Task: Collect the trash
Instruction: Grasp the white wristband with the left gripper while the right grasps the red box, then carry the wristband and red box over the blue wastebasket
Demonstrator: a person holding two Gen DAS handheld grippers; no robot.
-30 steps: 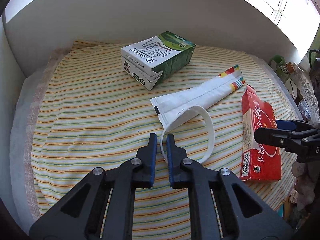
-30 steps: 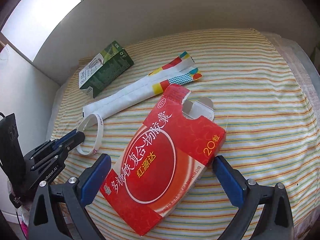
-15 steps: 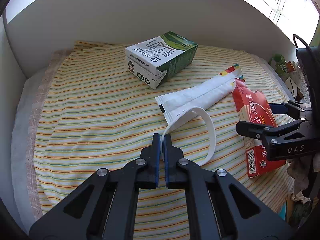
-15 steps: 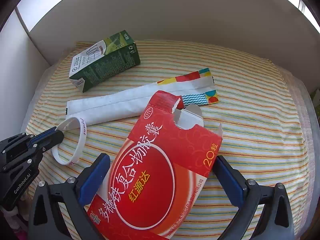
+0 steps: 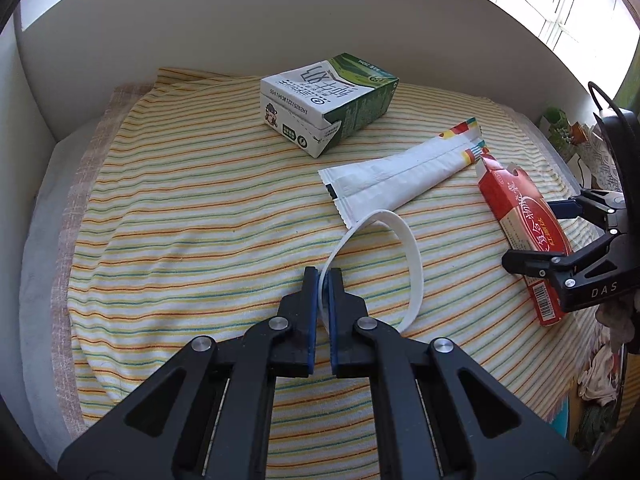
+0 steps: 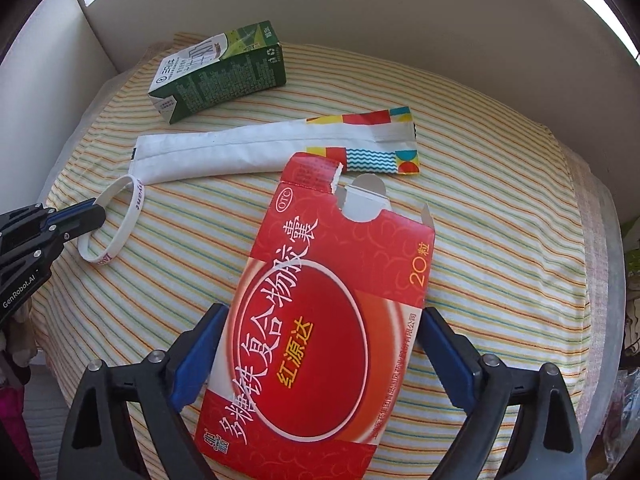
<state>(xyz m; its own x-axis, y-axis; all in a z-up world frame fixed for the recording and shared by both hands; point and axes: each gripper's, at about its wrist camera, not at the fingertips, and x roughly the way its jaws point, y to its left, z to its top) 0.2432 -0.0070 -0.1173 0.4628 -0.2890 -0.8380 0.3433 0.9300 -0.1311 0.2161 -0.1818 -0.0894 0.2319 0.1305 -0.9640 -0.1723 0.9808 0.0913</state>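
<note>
A soft woven striped cloth (image 5: pixel 192 216) is covering the surface, looking matt and slightly nubbly. The far green carton (image 5: pixel 328 100) and the red box (image 6: pixel 320 320) are showing smooth printed cardboard, the red one faintly glossy. The long white wrapper (image 6: pixel 240 152) is looking papery and creased; the white wristband (image 5: pixel 412 256) is looking like smooth rubber.

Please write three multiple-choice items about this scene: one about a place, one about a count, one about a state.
1. Where does the green and white drink carton lie?
A. on the striped cloth
B. inside a bin
C. between fingers

2. How many trash pieces show?
A. two
B. four
C. six

3. What does the left gripper do?
A. stands open
B. pinches the white rubber wristband
C. holds the carton

Answers:
1 A, it rests on the striped cloth.
2 B: carton, wristband, long white paper wrapper, red cardboard medicine box.
3 B, the band sits between its shut fingers.
</note>
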